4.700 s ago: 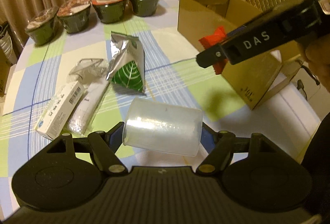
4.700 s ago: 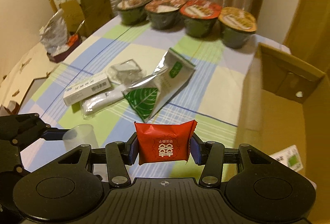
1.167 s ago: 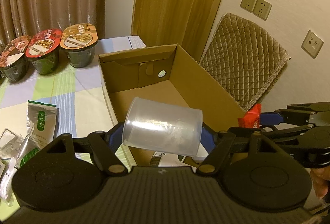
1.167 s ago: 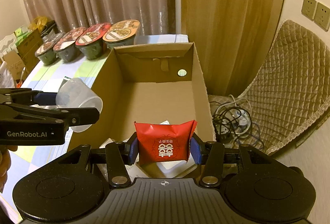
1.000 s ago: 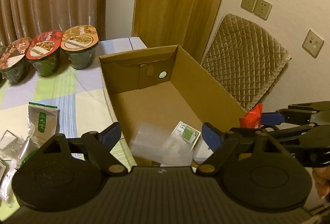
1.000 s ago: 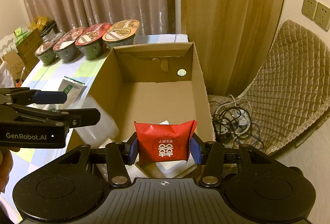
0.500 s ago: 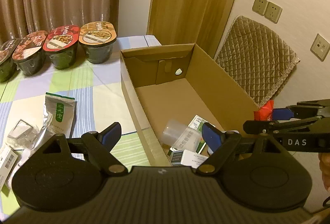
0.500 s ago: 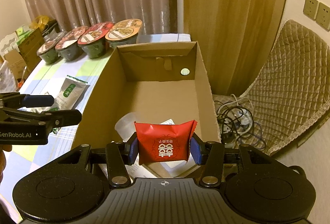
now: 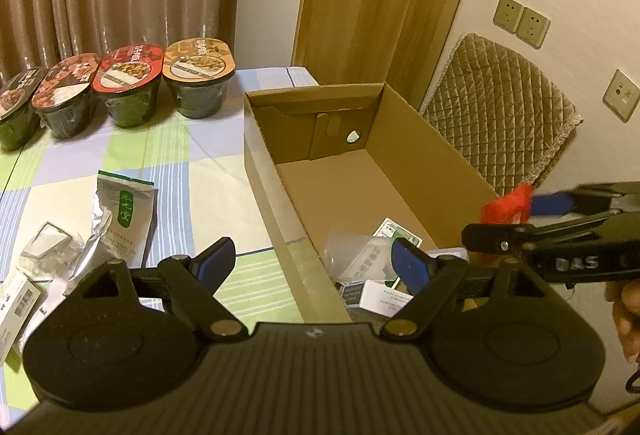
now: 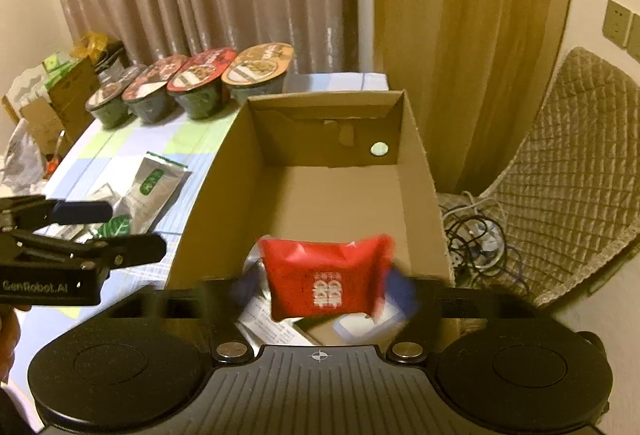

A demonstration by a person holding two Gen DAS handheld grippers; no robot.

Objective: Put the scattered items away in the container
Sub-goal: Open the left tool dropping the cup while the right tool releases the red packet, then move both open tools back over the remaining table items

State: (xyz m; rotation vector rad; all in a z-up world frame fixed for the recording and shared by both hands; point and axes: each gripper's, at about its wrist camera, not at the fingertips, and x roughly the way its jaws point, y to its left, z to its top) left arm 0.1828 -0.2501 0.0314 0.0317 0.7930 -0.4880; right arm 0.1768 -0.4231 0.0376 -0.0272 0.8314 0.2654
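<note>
An open cardboard box (image 9: 272,171) stands on the checked tablecloth; a clear plastic cup (image 9: 352,255) lies on its side inside it among small cartons. My left gripper (image 9: 312,263) is open and empty over the box's near-left wall. My right gripper (image 10: 324,287) hangs over the box's (image 10: 208,203) near end with its blurred fingers spread. The red packet (image 10: 328,275) is tilted and loose between them; the left wrist view also catches the red packet (image 9: 508,203) as a blur at the right gripper (image 9: 516,219). A silver-green pouch (image 9: 124,219), a clear wrapped pack (image 9: 48,251) and a white carton (image 9: 16,303) lie on the table.
Several instant-noodle bowls (image 9: 132,83) line the table's far edge by the curtain. A quilted chair (image 10: 560,195) and a tangle of cables (image 10: 476,239) sit right of the box. The left gripper (image 10: 132,231) reaches in from the left in the right wrist view.
The left gripper opened a second ago, dropped the cup into the box and has since drawn back. The right gripper's fingers have just spread and the red packet is slipping down.
</note>
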